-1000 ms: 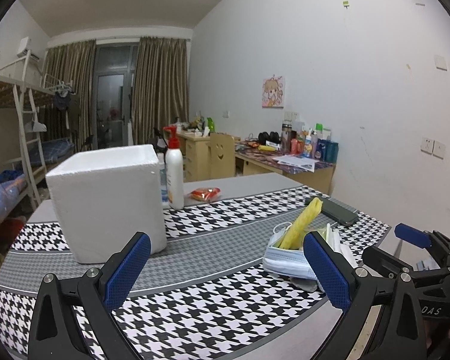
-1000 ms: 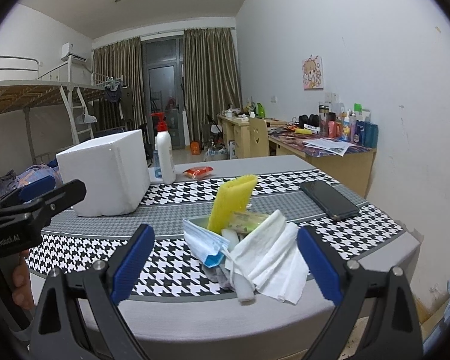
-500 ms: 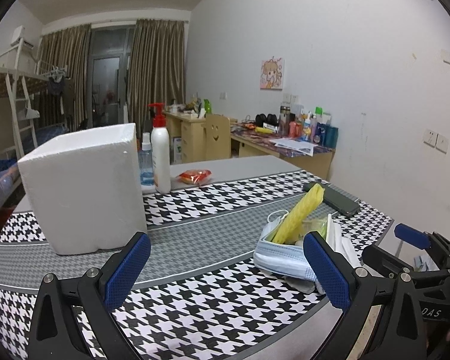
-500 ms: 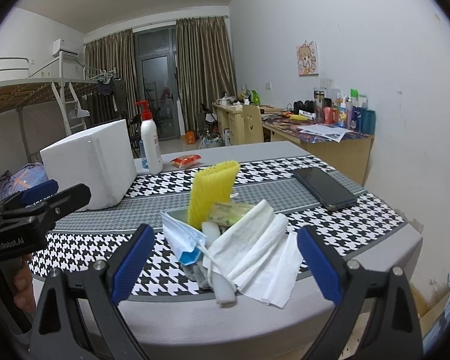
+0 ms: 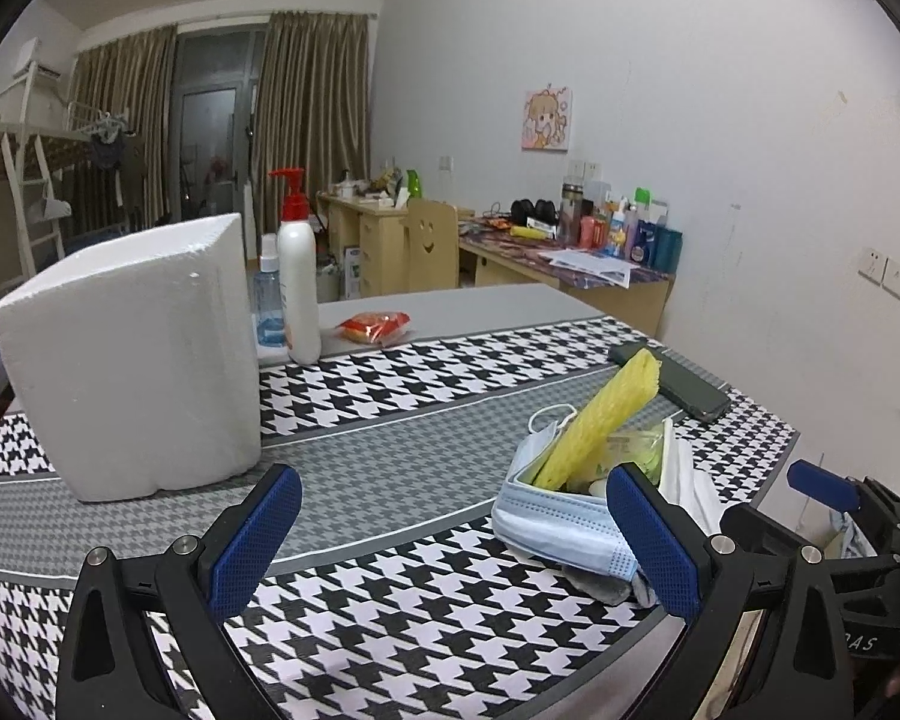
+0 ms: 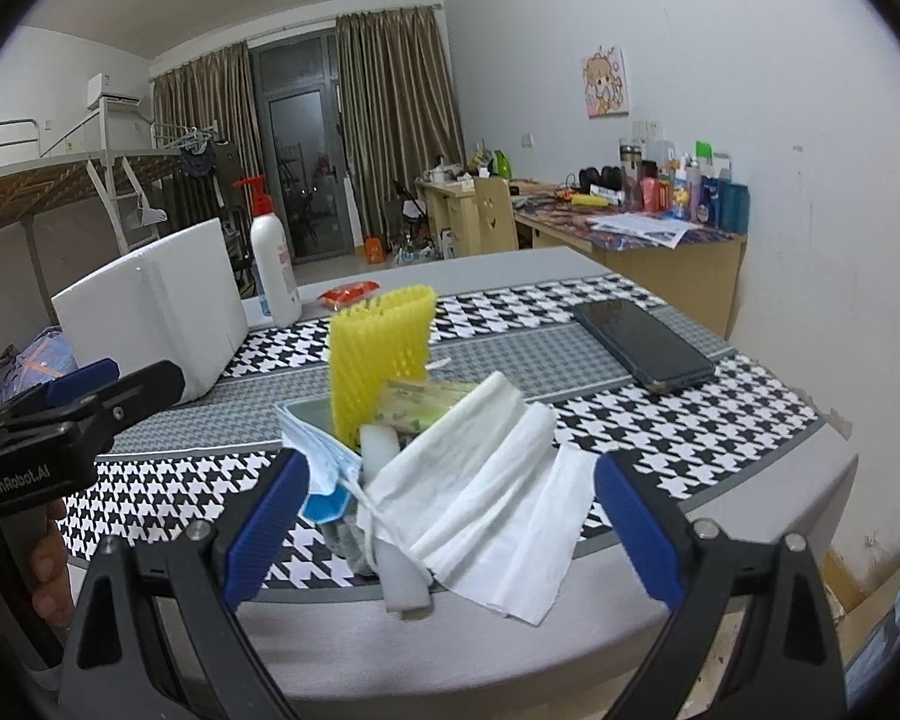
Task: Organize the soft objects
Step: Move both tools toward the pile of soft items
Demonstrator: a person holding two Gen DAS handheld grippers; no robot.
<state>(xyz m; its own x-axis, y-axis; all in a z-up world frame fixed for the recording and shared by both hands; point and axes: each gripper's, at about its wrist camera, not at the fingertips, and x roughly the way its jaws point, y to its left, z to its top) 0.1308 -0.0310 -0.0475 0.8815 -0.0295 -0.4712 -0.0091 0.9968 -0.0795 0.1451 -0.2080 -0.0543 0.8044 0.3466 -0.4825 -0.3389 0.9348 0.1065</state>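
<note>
Left gripper (image 5: 450,546) and right gripper (image 6: 450,531) both gape empty; a hand (image 6: 45,570), apparently bare, grips the left handle.

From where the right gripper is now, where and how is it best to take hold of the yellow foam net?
Probably grip the yellow foam net by its free top half, coming from above. It stands nearly upright above the tissue and face mask. The right gripper is open.
</note>
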